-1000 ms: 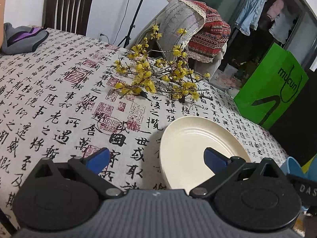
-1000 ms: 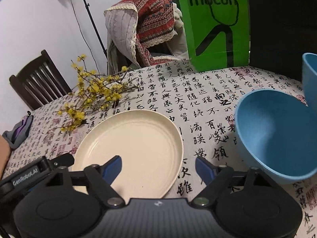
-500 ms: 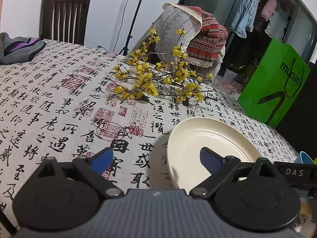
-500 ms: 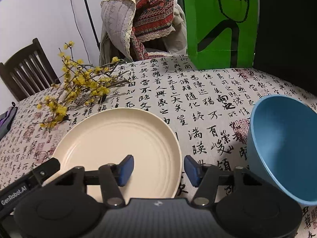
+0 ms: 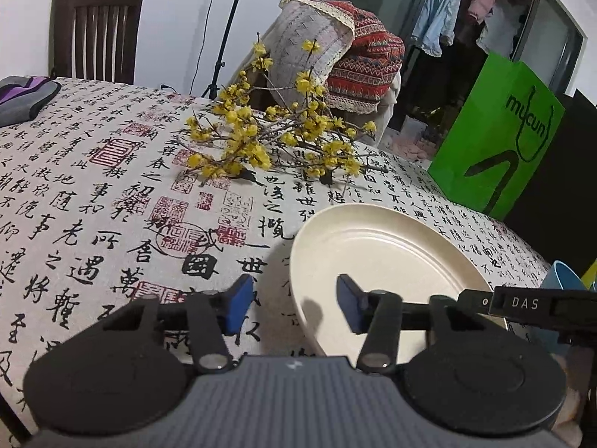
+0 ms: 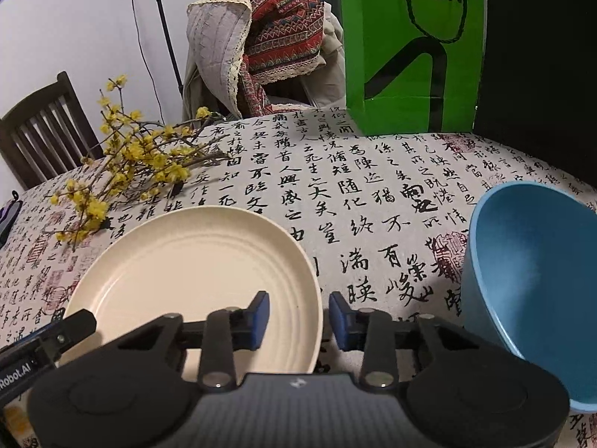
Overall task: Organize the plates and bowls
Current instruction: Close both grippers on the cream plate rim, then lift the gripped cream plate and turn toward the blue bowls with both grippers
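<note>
A cream plate (image 5: 384, 257) lies flat on the calligraphy tablecloth; it also shows in the right wrist view (image 6: 194, 276). My left gripper (image 5: 294, 308) is partly open and straddles the plate's left rim, one pad on each side, not pinching it. My right gripper (image 6: 298, 319) is partly open and straddles the plate's right rim the same way. A blue bowl (image 6: 533, 280) stands to the right of the plate; its edge shows in the left wrist view (image 5: 563, 280).
A yellow flower branch (image 5: 276, 142) lies on the table behind the plate. A green paper bag (image 6: 414, 48) stands at the far edge. Chairs (image 5: 97, 30) stand around the table, one draped with patterned cloth (image 6: 261, 37). A grey-purple item (image 5: 22, 97) lies far left.
Both grippers have narrowed from wide open and moved in to the plate's opposite rims. The plate and bowl have not moved.
</note>
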`<state>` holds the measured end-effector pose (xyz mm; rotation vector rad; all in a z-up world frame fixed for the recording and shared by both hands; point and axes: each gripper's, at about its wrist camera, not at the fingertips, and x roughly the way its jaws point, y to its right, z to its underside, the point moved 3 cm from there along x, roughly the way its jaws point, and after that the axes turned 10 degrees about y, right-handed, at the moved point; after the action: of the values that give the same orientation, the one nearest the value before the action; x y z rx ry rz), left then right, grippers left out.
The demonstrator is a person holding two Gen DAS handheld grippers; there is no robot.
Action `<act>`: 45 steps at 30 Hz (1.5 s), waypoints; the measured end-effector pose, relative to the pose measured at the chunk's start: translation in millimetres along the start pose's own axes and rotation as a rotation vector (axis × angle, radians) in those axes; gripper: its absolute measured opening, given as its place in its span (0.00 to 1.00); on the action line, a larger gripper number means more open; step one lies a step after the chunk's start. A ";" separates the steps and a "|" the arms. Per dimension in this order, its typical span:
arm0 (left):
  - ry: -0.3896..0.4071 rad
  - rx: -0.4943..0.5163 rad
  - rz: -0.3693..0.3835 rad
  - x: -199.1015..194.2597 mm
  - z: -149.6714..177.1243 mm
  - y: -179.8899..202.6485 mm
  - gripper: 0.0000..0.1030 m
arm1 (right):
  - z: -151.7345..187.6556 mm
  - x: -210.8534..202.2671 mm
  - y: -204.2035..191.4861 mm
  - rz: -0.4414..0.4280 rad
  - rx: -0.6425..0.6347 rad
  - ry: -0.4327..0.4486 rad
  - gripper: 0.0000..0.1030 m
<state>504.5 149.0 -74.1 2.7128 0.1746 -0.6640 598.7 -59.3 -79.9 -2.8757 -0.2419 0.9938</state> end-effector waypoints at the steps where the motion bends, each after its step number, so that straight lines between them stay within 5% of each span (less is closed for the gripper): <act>1: -0.003 0.000 0.007 0.3 0.2 0.3 0.40 | 0.3 0.5 0.7 -0.001 0.002 0.002 0.30; 22: -0.021 0.044 0.021 2.5 4.1 5.3 0.24 | 4.3 0.8 -0.3 -0.011 -0.036 0.020 0.17; 37: 0.001 0.148 -0.108 -0.1 4.0 5.4 0.24 | 13.6 -15.4 -15.4 -0.100 -0.127 -0.017 0.15; 45: 0.016 0.135 -0.114 -6.4 1.2 1.2 0.24 | 18.7 -32.8 -28.2 -0.104 -0.234 0.040 0.16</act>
<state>498.6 147.1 -71.8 2.8556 0.3003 -0.7096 558.3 -36.8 -70.9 -3.0477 -0.5320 0.9469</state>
